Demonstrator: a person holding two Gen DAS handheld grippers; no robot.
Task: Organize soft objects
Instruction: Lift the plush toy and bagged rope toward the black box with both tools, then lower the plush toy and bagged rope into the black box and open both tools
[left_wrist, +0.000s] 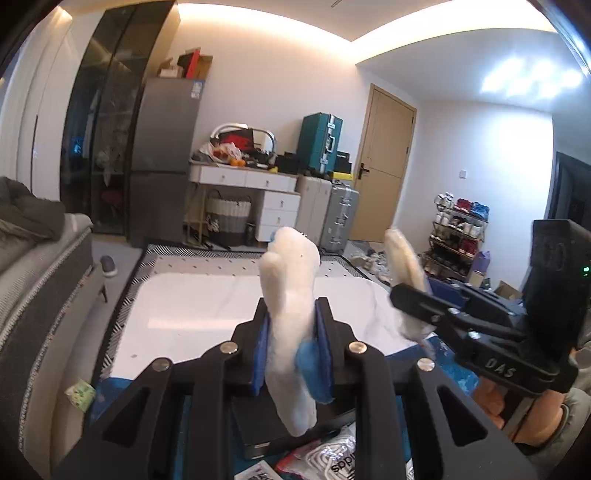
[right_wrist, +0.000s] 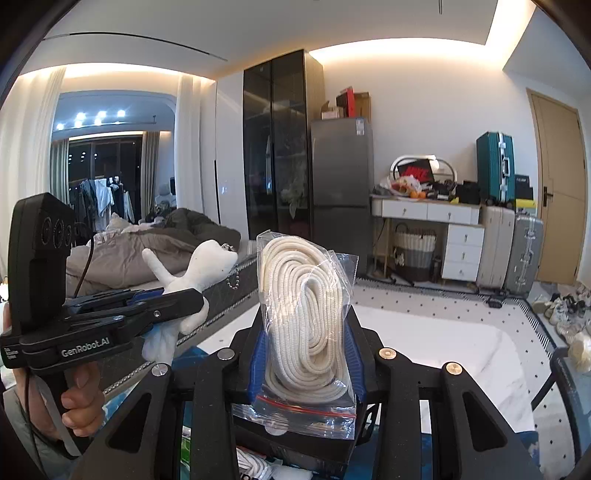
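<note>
— Two grippers, two soft things, both lifted clear of the tabletop (left_wrist: 192, 314). Why up in the air?

— My guess: each piece was picked from the clutter below and is on its way to a sorted spot. Nearest in the left wrist view, the left gripper (left_wrist: 291, 332) has its jaws clenched on the white plush toy (left_wrist: 290, 295), pinched at the waist so the limbs hang free above and below.

— And the other?

— The right gripper (right_wrist: 306, 343) squeezes the bagged rope (right_wrist: 306, 314) across the middle of the coil — a grip that should keep the slippery plastic from sliding. The toy shows at nine o'clock in the right wrist view, the two tools side by side, apart.

— Beyond them?

— More packets lie at six o'clock under the jaws. Farther off, at twelve, stand the white desk (left_wrist: 243, 177) and the fridge (right_wrist: 341, 166).
</note>
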